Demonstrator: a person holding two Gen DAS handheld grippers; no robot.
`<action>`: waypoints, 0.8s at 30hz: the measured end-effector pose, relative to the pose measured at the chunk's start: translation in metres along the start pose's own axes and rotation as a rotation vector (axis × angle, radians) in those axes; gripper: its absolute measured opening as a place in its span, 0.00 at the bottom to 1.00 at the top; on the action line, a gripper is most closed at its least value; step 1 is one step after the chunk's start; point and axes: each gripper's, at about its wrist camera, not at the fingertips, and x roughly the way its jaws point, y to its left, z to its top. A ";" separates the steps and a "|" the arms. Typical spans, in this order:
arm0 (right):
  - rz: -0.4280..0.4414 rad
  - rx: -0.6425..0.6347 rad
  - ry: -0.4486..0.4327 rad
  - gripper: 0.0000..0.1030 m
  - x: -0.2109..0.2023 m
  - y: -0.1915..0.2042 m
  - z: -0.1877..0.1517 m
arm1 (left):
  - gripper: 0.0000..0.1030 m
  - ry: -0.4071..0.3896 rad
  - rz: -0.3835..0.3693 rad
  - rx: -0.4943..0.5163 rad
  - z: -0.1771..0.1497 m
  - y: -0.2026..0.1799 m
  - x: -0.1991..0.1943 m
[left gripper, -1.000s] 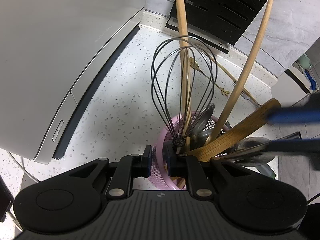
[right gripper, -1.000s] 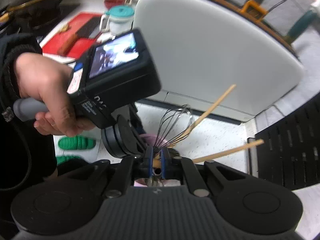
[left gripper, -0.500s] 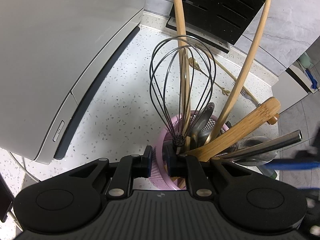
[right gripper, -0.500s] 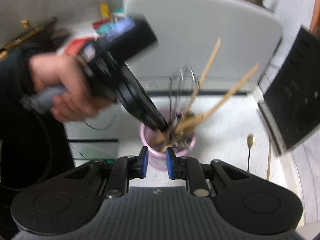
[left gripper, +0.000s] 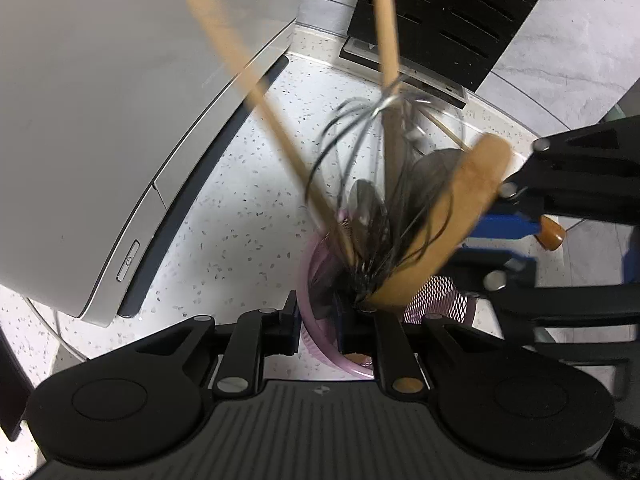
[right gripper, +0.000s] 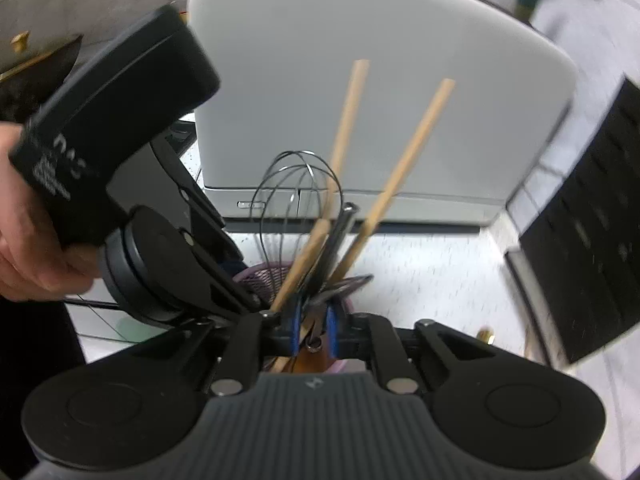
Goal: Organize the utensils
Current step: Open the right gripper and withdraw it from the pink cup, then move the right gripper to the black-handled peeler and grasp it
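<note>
A large white appliance [left gripper: 120, 120] fills the left side of a speckled white desk [left gripper: 224, 216]. Just right of it stands a pink mesh holder [left gripper: 316, 280] crowded with utensils: a wire whisk [left gripper: 360, 168], two long wooden sticks [left gripper: 256, 92], metal spoons and a broad wooden spatula [left gripper: 452, 216]. The left tool [left gripper: 316, 318] is clenched on the holder's near rim, one finger outside, one inside, steadying it. At the right edge, the right tool [right gripper: 312, 326] has just been closing; in its own view, its blue pads sit at the mouth of the holder with a wooden handle and a dark metal handle between them, though whether they press on either cannot be told. From here the risk is a tangle: moving one handle could drag the whisk wires or a stick along and tip the light holder, should the rim grip slip. Motion blur smears the utensils in the left view, the holder's base is hidden behind both tools, and the sticks' upper ends are cut off there.
</note>
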 end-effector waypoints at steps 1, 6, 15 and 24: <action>0.005 -0.010 0.003 0.09 0.003 0.000 -0.001 | 0.17 -0.001 0.000 0.000 -0.001 0.000 0.000; 0.015 0.022 0.002 0.13 0.003 -0.004 -0.010 | 0.16 0.002 0.005 -0.003 -0.001 0.000 0.001; 0.028 0.081 -0.043 0.16 -0.026 -0.010 -0.034 | 0.16 0.005 0.017 0.000 0.002 -0.002 0.003; 0.007 0.191 -0.116 0.23 -0.058 -0.031 -0.065 | 0.16 0.006 0.019 0.005 0.001 -0.002 0.003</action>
